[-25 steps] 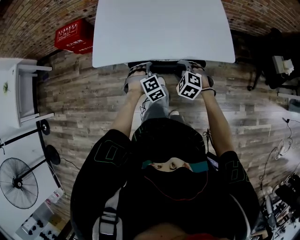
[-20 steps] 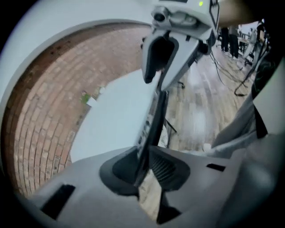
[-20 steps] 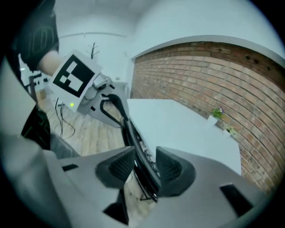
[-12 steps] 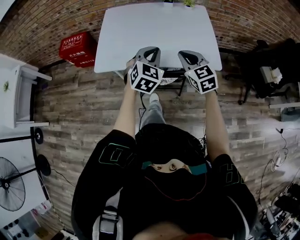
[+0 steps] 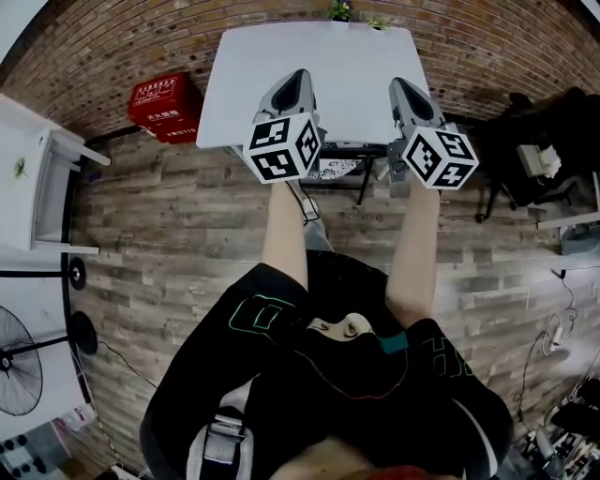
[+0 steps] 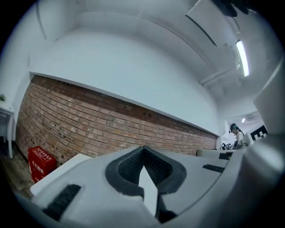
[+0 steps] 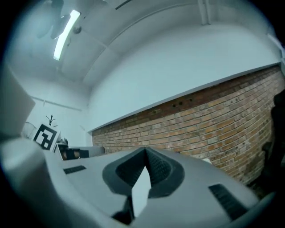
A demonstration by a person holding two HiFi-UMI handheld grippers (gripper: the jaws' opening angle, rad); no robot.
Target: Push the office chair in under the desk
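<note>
My left gripper (image 5: 296,82) and right gripper (image 5: 405,86) hang over the desk (image 5: 347,75), each claw pressed together with nothing between its jaws. The office chair (image 5: 339,167) sits tucked under the desk's near edge, with only its back showing.

The white desk top (image 5: 319,56) lies bare ahead of you. Only small plants (image 5: 339,9) stand at its far edge, and the brick wall (image 5: 103,52) closes the way beyond. The office chair (image 5: 337,167) fills the space under its near edge. A red box (image 5: 167,105) stands on the wooden floor (image 5: 187,216) left of the desk, and a black chair (image 5: 539,131) stands to the right. The floor nearer you is open.
</note>
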